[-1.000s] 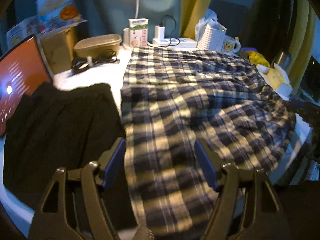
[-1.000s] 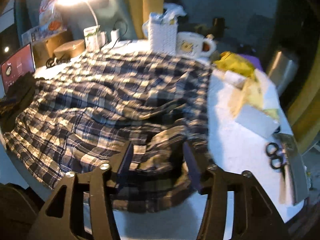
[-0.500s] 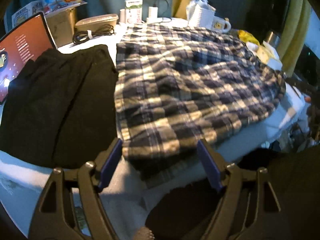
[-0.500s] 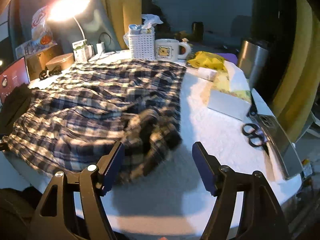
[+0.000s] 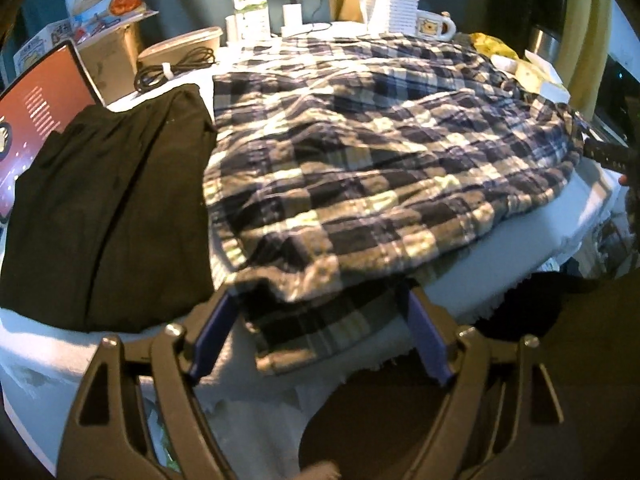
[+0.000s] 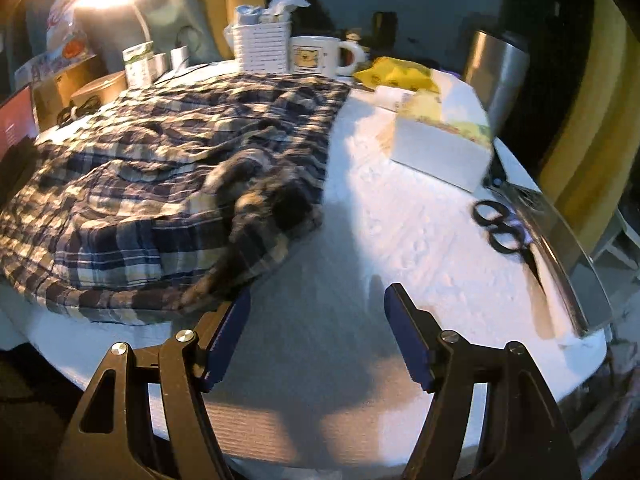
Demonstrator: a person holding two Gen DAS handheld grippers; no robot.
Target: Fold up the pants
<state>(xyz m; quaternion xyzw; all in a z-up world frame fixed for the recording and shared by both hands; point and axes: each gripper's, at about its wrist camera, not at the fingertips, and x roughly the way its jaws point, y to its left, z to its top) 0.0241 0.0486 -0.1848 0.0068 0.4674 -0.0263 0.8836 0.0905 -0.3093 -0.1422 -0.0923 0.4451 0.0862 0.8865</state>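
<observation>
Both tools have pulled back toward the near edge of the white tabletop point(image 6: 400, 208) since a second ago. Now the left tool point(image 5: 316, 328) is wide open, with the hem of the blue and cream checked pants point(image 5: 360, 152) between its fingers. Just past the right tool point(image 6: 316, 332), also wide open and holding nothing, the pants lie spread out. Black folded cloth point(image 5: 108, 208) lies beside them. Far back stands a white mug point(image 6: 316, 56).
</observation>
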